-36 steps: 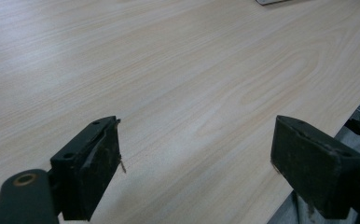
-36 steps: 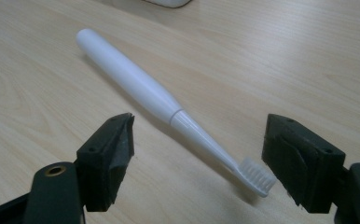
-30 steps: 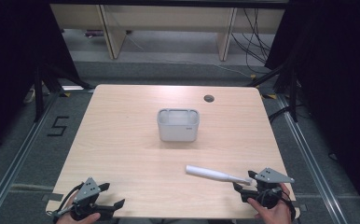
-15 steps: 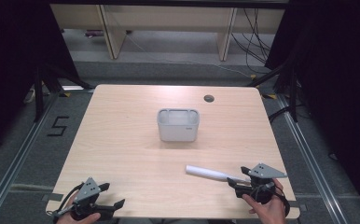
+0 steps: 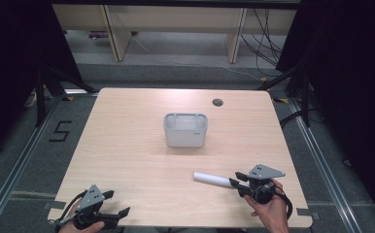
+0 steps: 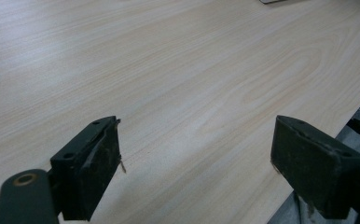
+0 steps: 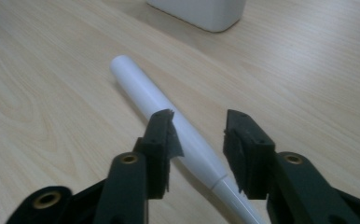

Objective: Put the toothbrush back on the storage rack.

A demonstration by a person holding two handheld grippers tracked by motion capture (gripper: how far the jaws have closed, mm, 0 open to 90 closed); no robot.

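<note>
— Where is the right gripper (image 5: 235, 183) now, and what are its fingers doing?

— I am seeing it in the lower right of the high view, held by the person's hand (image 5: 268, 209) near the front edge of the table (image 5: 127, 145). Its fingers (image 7: 162, 135) have just been closing, and the white tube (image 5: 212, 179) is lying between them. In the right gripper view the tube (image 7: 169, 112) is running from the upper left of the frame down to the bottom centre. The left finger is looking very close to the tube's side, while a small gap is showing beside the right finger, so I am not calling it a firm pinch.

— And the tube itself?

— It is lying flat on the table, lower right of centre in the high view, with its free end pointing left. The grey box (image 5: 185, 129) is standing well apart from it, at the centre of the frame.

— The left gripper (image 5: 120, 204)?

— It is resting in the lower left corner of the high view. Its fingers (image 6: 96, 163) are standing spread wide, with bare wood between them.
</note>
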